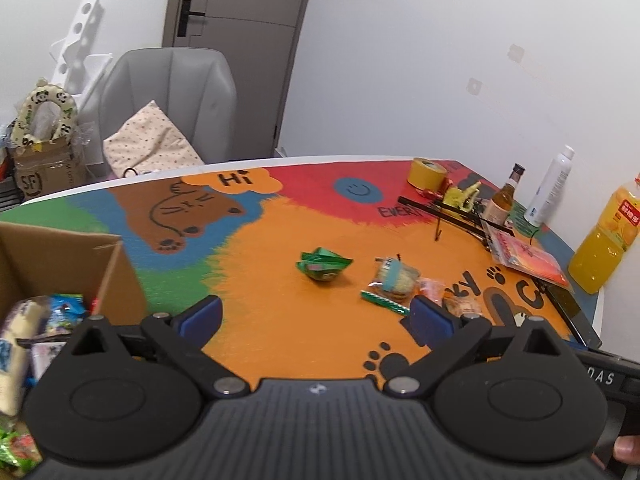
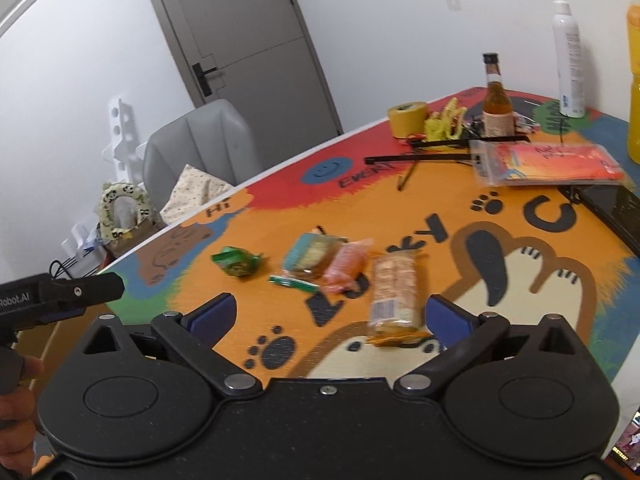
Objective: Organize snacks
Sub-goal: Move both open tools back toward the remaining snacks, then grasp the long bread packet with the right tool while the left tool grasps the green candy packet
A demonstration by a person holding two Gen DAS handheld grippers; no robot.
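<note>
Both grippers' fingers (image 1: 202,314) spread wide, empty, painted table (image 2: 520,280), grey door (image 1: 240,0), white walls

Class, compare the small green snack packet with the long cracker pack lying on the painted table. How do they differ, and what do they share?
The green packet is small, crumpled and opaque; the cracker pack is long, flat and clear, showing pale crackers inside. The green packet lies alone, apart from the other snacks; the cracker pack lies against the orange packet. The cracker pack lies nearer the right tongs, reaching in between their tips. Both rest loose on the table, not yet boxed.
</note>
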